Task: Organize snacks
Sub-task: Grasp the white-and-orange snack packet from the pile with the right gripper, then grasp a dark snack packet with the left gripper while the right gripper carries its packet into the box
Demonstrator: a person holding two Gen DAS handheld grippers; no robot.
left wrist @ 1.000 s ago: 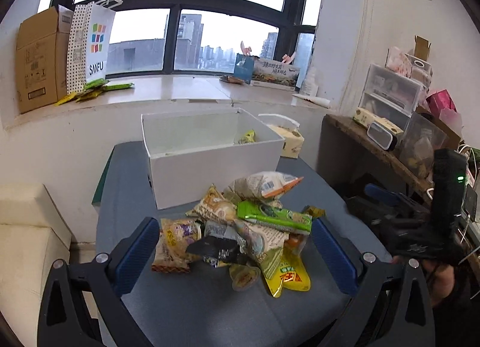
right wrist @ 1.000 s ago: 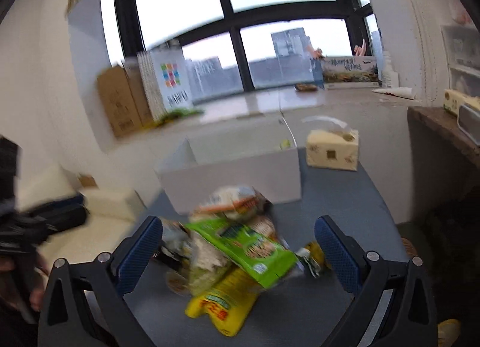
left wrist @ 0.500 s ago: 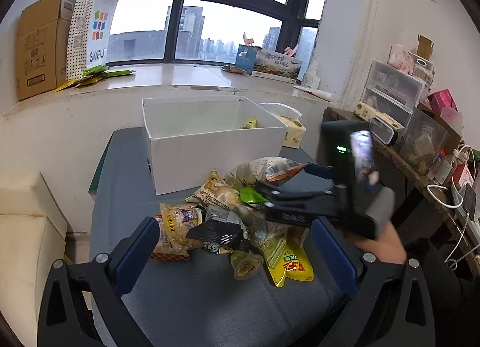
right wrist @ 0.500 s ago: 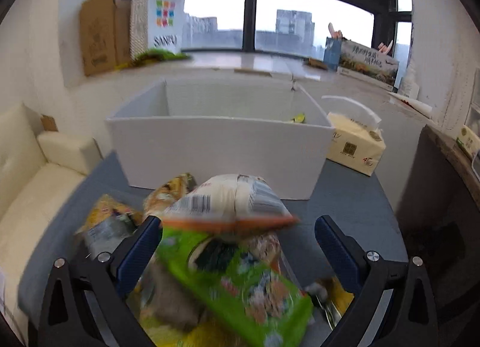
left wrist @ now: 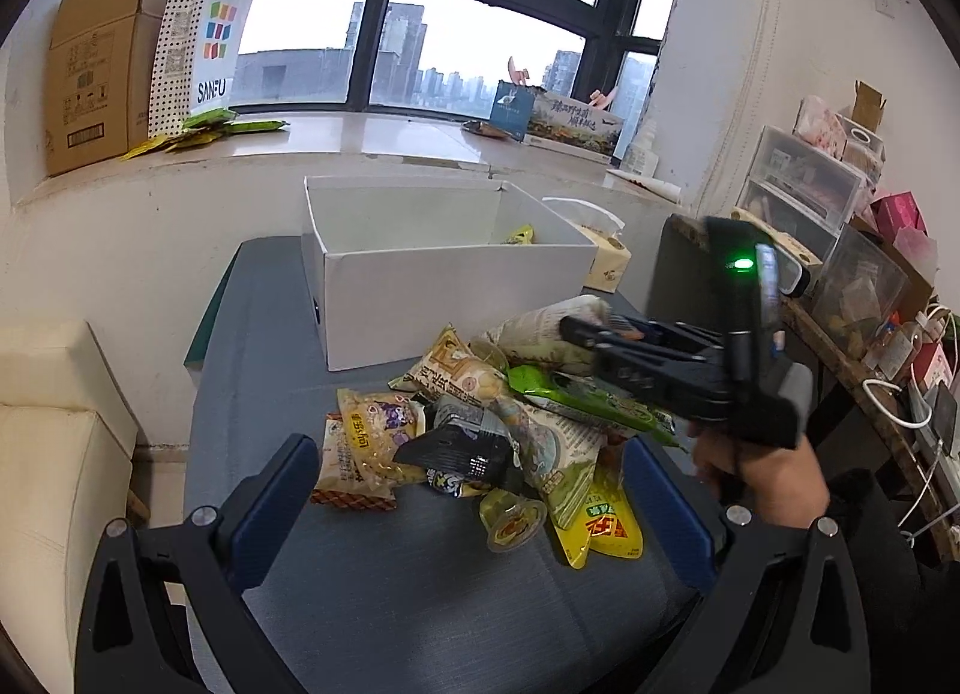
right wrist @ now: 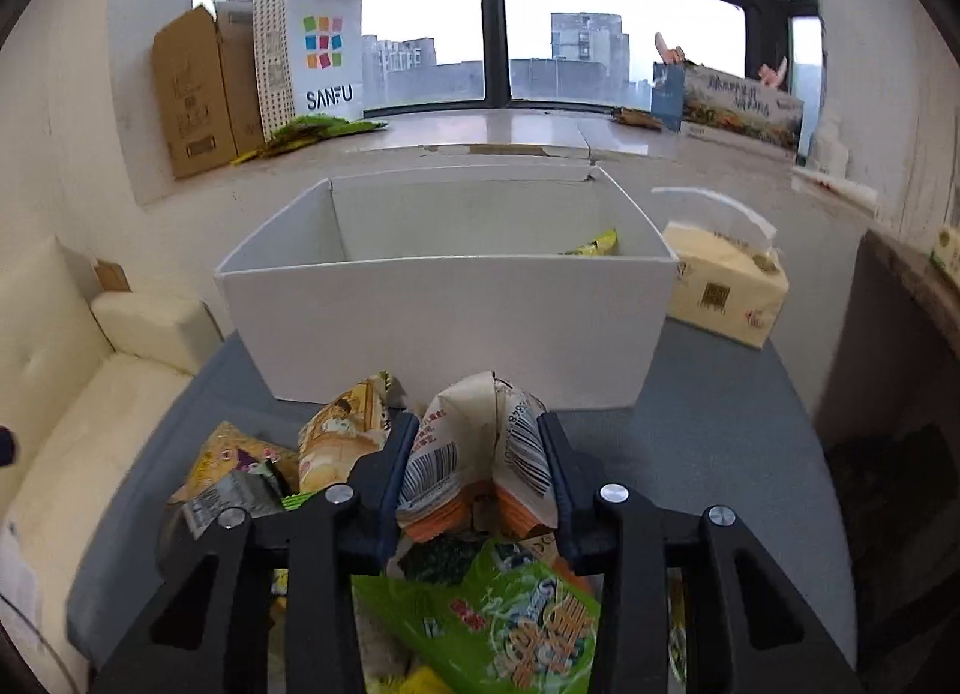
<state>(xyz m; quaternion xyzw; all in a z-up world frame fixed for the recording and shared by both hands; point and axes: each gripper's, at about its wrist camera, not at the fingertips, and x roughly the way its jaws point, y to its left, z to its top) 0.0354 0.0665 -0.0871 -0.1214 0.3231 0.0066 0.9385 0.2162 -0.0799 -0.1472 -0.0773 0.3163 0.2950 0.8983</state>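
the grey table (left wrist: pixel 372 586) fills the lower middle of the left wrist view. on it, at frame centre, stands the open white box (left wrist: pixel 444 298), its front wall facing the camera; a small yellow-green packet (right wrist: pixel 594 243) lies inside at the box's right rear corner in the right wrist view. right of the box sits a tissue pack (right wrist: pixel 726 298), apart from it. in front of the box, lower centre of the left view, the snack pile (left wrist: pixel 492 430) is heaped: a yellow bag (left wrist: pixel 366 448) at its left edge, a black packet (left wrist: pixel 462 451) in the middle, a long green packet (left wrist: pixel 588 400) across the upper right, a yellow pouch (left wrist: pixel 606 526) at the lower right.

the right gripper (right wrist: pixel 477 472) comes in from the right of the left view, held by a hand (left wrist: pixel 762 466). its jaws are closing on the white bag (right wrist: pixel 474 454) with barcodes and an orange edge, the top of the pile at lower centre of the right view; both pads press its sides and the bag is creased between them.

the left gripper (left wrist: pixel 468 508) hangs over the near table with its jaws wide apart, nothing in them, the pile's near edge between the tips.
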